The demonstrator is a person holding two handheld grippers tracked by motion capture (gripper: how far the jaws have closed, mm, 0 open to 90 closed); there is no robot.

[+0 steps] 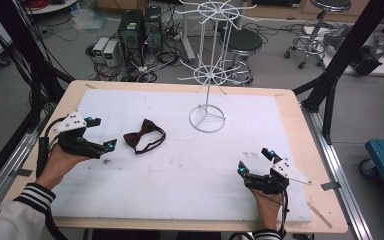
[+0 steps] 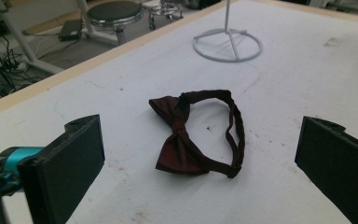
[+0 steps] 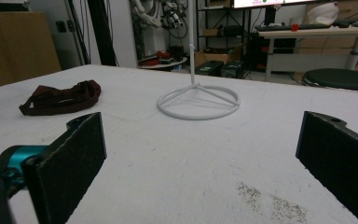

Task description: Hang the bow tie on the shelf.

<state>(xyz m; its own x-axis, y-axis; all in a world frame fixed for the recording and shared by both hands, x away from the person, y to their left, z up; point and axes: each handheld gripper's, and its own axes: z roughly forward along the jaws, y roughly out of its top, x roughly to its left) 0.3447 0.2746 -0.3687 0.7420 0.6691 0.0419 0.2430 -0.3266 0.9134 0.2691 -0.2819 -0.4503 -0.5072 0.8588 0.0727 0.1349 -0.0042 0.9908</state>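
1. Your left hand-held gripper (image 1: 96,133) is released, jaws wide; the bow tie (image 2: 186,135) lies on the worktop (image 1: 190,165) just ahead of it, between the jaw lines.
2. Your right hand-held gripper (image 1: 254,161) is also released, holding nothing, with the wire stand (image 3: 198,100) ahead.
3. Probably pick up next: close on the knot, not the strap.
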